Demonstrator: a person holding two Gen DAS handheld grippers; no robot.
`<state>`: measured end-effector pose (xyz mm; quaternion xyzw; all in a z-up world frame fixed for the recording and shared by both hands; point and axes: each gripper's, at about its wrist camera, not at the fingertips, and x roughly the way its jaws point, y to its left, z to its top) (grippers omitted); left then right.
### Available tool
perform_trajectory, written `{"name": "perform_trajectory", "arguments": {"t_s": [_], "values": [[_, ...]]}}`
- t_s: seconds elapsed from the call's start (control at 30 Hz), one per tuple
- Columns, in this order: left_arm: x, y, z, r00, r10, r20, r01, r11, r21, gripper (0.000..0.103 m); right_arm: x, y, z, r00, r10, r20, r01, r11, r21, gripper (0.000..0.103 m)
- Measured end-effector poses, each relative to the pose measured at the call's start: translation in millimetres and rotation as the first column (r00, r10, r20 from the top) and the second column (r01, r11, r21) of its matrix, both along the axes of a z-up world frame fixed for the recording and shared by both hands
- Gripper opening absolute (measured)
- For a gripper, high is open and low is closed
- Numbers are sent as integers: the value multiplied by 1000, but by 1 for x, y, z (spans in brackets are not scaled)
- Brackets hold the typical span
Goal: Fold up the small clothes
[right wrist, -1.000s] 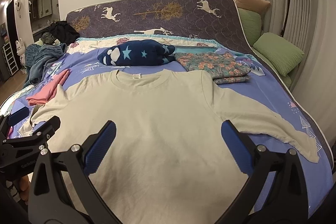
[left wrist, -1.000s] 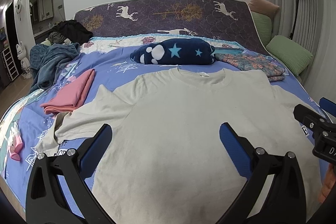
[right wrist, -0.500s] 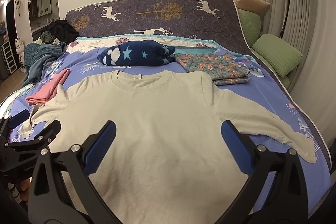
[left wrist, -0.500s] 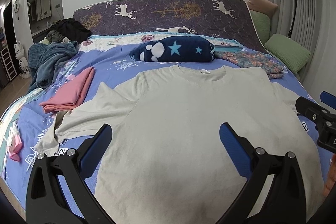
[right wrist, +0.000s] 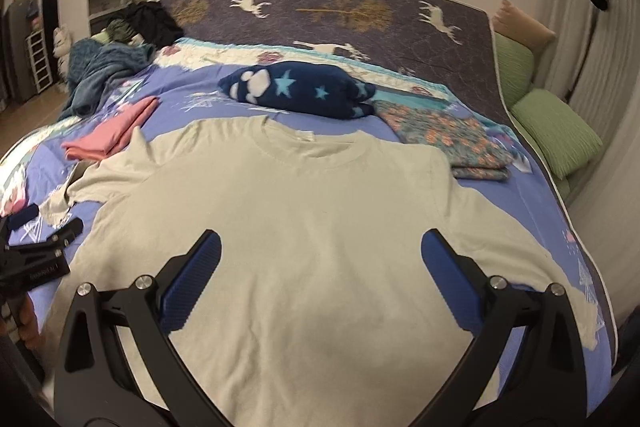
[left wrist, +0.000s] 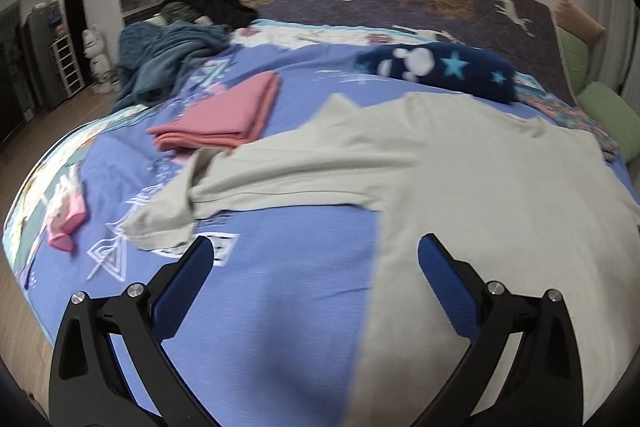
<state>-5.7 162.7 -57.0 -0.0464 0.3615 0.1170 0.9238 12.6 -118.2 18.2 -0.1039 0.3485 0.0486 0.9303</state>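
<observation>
The left hand-held gripper (left wrist: 314, 259) points toward 12 o'clock, jaws spread wide, nothing between its blue pads. The right hand-held gripper (right wrist: 320, 255) does likewise, also gaping and empty. From the right wrist view, the left one sits at 9 o'clock.

The bed (right wrist: 532, 227) carries a cream T-shirt (right wrist: 320, 227), pink cloth (left wrist: 228, 119), navy blanket (right wrist: 304, 89).

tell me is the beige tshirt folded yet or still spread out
Spread out: the beige t-shirt lies flat on the bed, both sleeves out; only the left cuff is rumpled.
</observation>
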Motion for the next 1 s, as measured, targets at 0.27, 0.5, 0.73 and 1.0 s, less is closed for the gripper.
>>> {"name": "perform_trajectory", "arguments": {"t_s": [0.27, 0.5, 0.73, 1.0], "values": [[18, 89, -25, 983, 154, -100, -147, 986, 74, 78, 5, 31, -3, 998, 66, -10, -66, 998, -21, 101], [29, 140, -51, 962, 207, -179, -207, 978, 19, 71, 30, 52, -10, 977, 166, -136, -156, 984, 83, 64], [5, 168, -60, 951, 262, -164, -265, 964, 3, 71, 54, 166, -35, 829, 486, -276, -456, 874, 169, 15], [-11, 233, -93, 935, 288, -205, -320, 936, -145, 71, 76, 332, -107, 548, 675, -494, -564, 734, 378, 27]]}}
